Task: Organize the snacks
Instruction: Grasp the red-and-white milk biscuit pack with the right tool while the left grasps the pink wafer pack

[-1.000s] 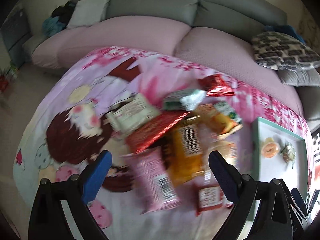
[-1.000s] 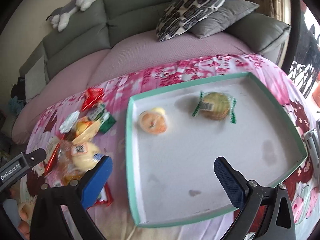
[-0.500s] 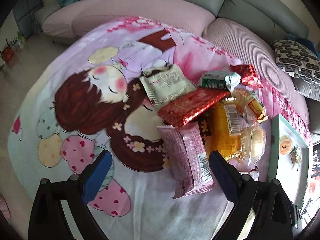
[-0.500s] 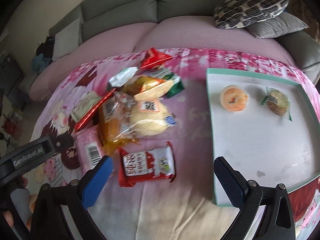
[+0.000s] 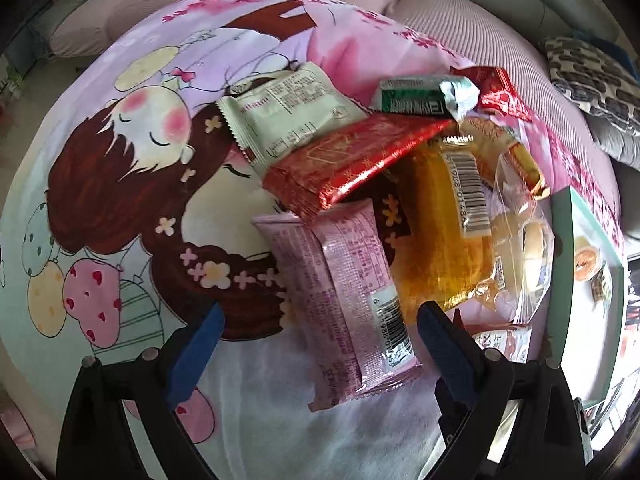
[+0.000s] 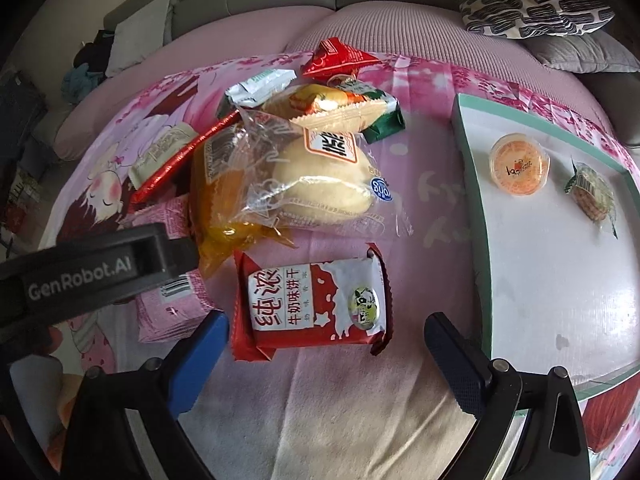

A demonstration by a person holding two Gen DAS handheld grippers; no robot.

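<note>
A heap of snack packets lies on a pink cartoon cloth. My left gripper (image 5: 318,334) is open above the near end of a pink packet (image 5: 344,296); beyond it lie a shiny red packet (image 5: 348,160), an orange packet (image 5: 444,236), a pale green packet (image 5: 288,114) and a green-white packet (image 5: 424,98). My right gripper (image 6: 326,344) is open around a red-and-white biscuit packet (image 6: 316,304); behind that sits a clear-wrapped bun (image 6: 320,188). The green-rimmed tray (image 6: 470,184) to the right holds an orange jelly cup (image 6: 520,166) and a wrapped cake (image 6: 592,192).
The left gripper's black body (image 6: 92,268) crosses the left of the right wrist view, over the pink packet. A sofa with pink cover (image 6: 380,28) and a patterned cushion (image 6: 536,8) runs behind the cloth. Bare cloth lies to the left of the heap (image 5: 120,184).
Both grippers came lower and closer to the heap. The right one swung left from over the tray to the red-and-white packet; the left one neared the pink packet.
</note>
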